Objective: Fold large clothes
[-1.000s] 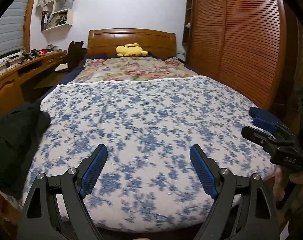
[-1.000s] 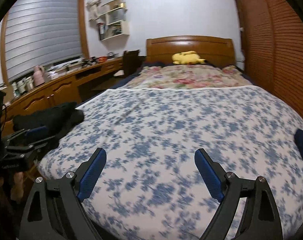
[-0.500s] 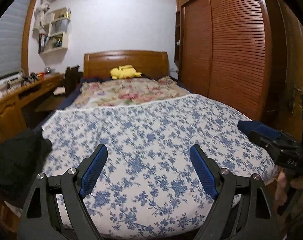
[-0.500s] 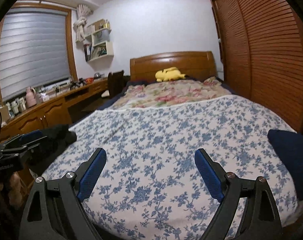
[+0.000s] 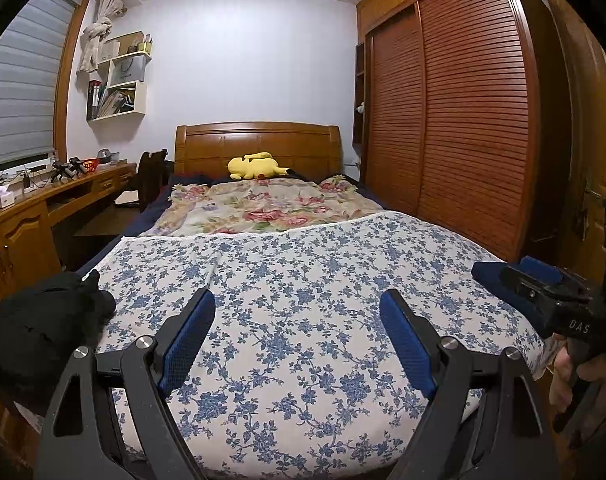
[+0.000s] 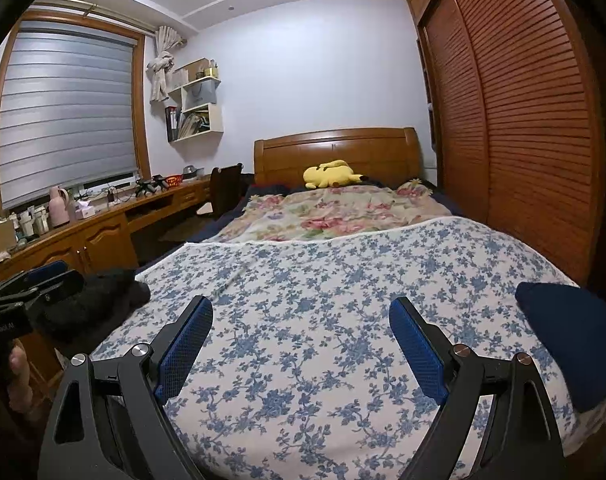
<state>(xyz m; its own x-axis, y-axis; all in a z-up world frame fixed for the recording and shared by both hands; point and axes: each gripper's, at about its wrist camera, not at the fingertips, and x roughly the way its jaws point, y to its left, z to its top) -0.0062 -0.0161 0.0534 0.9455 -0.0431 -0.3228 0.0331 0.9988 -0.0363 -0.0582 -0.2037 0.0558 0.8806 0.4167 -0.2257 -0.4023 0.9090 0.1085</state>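
Note:
A black garment [image 5: 35, 320] lies bunched at the bed's near left corner; it also shows in the right wrist view [image 6: 99, 300]. A folded dark blue garment [image 6: 575, 332] lies at the near right edge of the bed, also in the left wrist view [image 5: 499, 280]. My left gripper [image 5: 299, 320] is open and empty, held above the foot of the bed [image 5: 303, 280]. My right gripper [image 6: 303, 328] is open and empty beside it. The right gripper shows at the left view's right edge [image 5: 559, 300], the left gripper at the right view's left edge [image 6: 27, 288].
The bed has a blue-flowered white sheet [image 6: 343, 280], a floral quilt [image 6: 335, 212] and a yellow plush toy [image 6: 331, 174] by the headboard. A wooden desk [image 6: 83, 232] with clutter runs along the left. A slatted wardrobe [image 6: 523, 120] stands on the right.
Both cameras have tilted up, showing more wall and ceiling. Both grippers stay open and empty.

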